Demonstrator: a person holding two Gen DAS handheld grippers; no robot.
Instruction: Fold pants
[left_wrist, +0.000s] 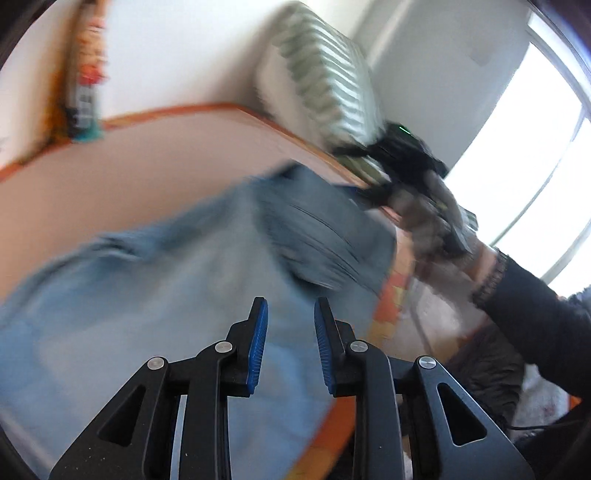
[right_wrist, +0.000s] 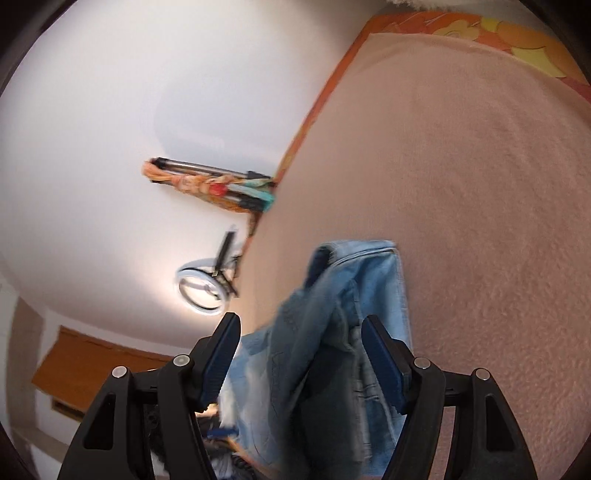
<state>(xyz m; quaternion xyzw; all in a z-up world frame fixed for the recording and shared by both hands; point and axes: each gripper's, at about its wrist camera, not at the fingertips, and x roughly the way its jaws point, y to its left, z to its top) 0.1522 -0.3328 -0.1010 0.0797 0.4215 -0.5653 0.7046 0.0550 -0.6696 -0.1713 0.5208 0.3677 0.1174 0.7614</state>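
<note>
The left gripper (left_wrist: 290, 345) stands slightly open with nothing between its pads. The right gripper (right_wrist: 301, 360), held in a gloved hand (left_wrist: 430, 221), seems wide open.

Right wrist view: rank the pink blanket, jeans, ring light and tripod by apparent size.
1. Pink blanket
2. Jeans, though nearness to the camera inflates them
3. Tripod and ring light look alike; left unranked.

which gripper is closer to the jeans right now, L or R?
Right. The right gripper has the bunched jeans between its open fingers. The left gripper hovers open above the spread denim, nothing between its pads.
</note>
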